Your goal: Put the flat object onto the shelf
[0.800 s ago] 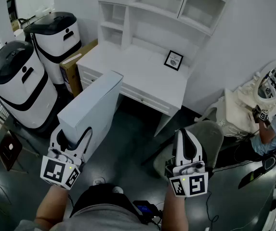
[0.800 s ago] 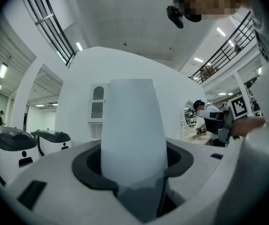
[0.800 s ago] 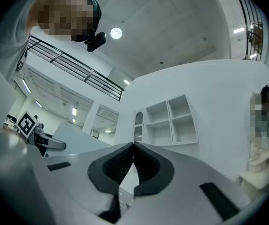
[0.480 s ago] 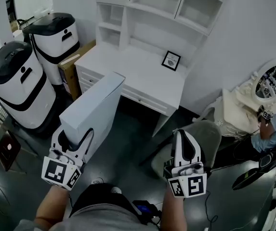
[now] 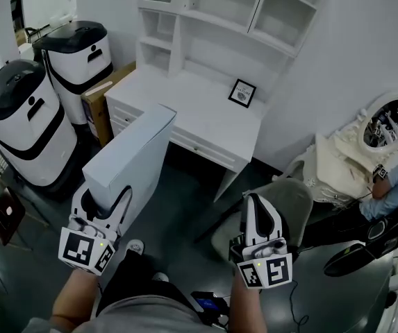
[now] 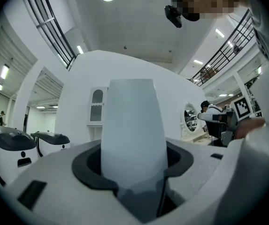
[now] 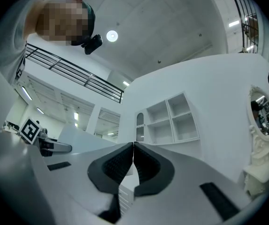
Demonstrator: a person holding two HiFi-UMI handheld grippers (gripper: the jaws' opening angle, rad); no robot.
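Observation:
A flat white box (image 5: 133,159) stands tilted in my left gripper (image 5: 105,200), which is shut on its near end. In the left gripper view the flat white box (image 6: 133,130) rises straight up between the jaws and hides what lies behind it. My right gripper (image 5: 255,207) is held out at the lower right, shut, with nothing between its jaws (image 7: 133,150). The white shelf unit (image 5: 228,12) stands on a white desk (image 5: 192,106) ahead of both grippers, and shows as the white shelf unit (image 7: 169,118) in the right gripper view.
A small framed picture (image 5: 242,93) leans on the desk. Two white and black machines (image 5: 25,116) and a cardboard box (image 5: 101,99) stand at the left. A grey chair (image 5: 292,196) is under my right gripper. A person (image 5: 396,189) sits at a dresser with an oval mirror (image 5: 383,125).
The whole view has shifted: desk and shelf have slid slightly left and the chair has come closer under my right gripper. The box stays held in the left gripper.

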